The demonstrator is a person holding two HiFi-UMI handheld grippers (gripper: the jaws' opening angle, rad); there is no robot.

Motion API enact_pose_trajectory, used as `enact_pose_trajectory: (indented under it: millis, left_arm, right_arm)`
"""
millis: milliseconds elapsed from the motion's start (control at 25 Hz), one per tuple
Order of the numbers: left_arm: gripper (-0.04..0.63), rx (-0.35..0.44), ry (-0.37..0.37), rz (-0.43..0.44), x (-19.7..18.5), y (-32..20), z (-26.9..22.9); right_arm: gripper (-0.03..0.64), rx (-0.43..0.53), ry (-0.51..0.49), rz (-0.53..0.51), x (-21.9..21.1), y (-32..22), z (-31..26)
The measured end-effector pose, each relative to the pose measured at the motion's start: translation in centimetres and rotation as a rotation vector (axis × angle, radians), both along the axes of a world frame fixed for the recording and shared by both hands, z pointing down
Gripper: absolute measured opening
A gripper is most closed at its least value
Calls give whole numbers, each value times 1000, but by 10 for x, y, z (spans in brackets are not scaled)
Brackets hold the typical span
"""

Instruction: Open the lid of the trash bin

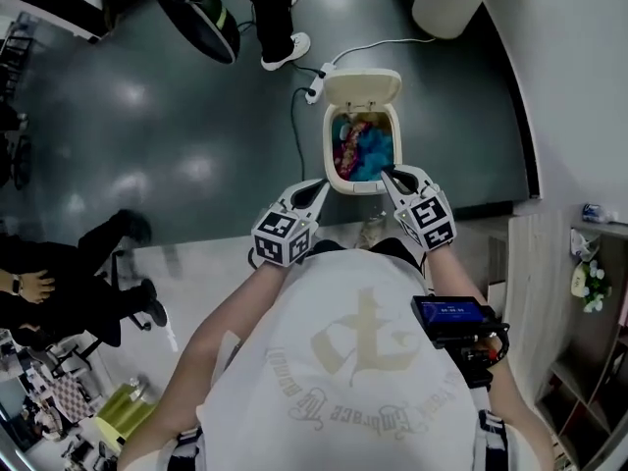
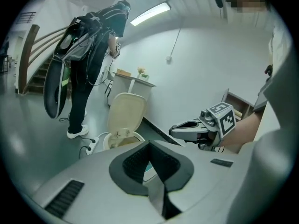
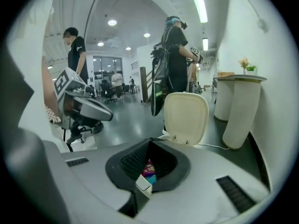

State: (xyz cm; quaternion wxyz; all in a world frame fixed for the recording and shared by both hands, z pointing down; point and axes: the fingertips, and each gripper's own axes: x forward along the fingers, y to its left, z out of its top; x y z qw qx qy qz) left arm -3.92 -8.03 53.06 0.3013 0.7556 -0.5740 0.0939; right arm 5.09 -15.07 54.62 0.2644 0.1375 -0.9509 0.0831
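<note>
A cream trash bin (image 1: pixel 328 145) stands on the dark floor ahead of me, its lid (image 1: pixel 362 86) swung up and back. Blue and pink rubbish fills it. My left gripper (image 1: pixel 318 186) hovers just left of the bin's near rim and my right gripper (image 1: pixel 387 174) just above that rim; both are shut and hold nothing. The left gripper view shows the upright lid (image 2: pixel 127 112), the bin's rim (image 2: pixel 112 140) and the right gripper (image 2: pixel 174 130). From the right gripper view I see the lid (image 3: pixel 187 115), rubbish (image 3: pixel 148 169) behind my jaws, and the left gripper (image 3: pixel 108 117).
A power strip with cable (image 1: pixel 315 86) lies left of the bin. A standing person's shoe (image 1: pixel 286 50) is behind it, beside a black bag (image 1: pixel 214 23). Another person (image 1: pixel 59 283) sits at the left. A white column (image 1: pixel 449 0) and a wooden shelf (image 1: pixel 589 283) are at the right.
</note>
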Motion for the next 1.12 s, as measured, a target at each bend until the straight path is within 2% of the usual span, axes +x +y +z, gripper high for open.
enact_pose_trajectory:
  millis: [360,760,1120]
  left_arm:
    - [14,40,3,24,9,-7,-19]
    - [14,48,7,45,25,-11,-31]
    - [14,57,2,49,35,-22,-36]
  right_arm:
    - [5,-40,-147,117,34,-12,-39]
    - [5,-76,-225,188,65,-9,-57]
    - [5,-95,-245,190,73,-12,-54]
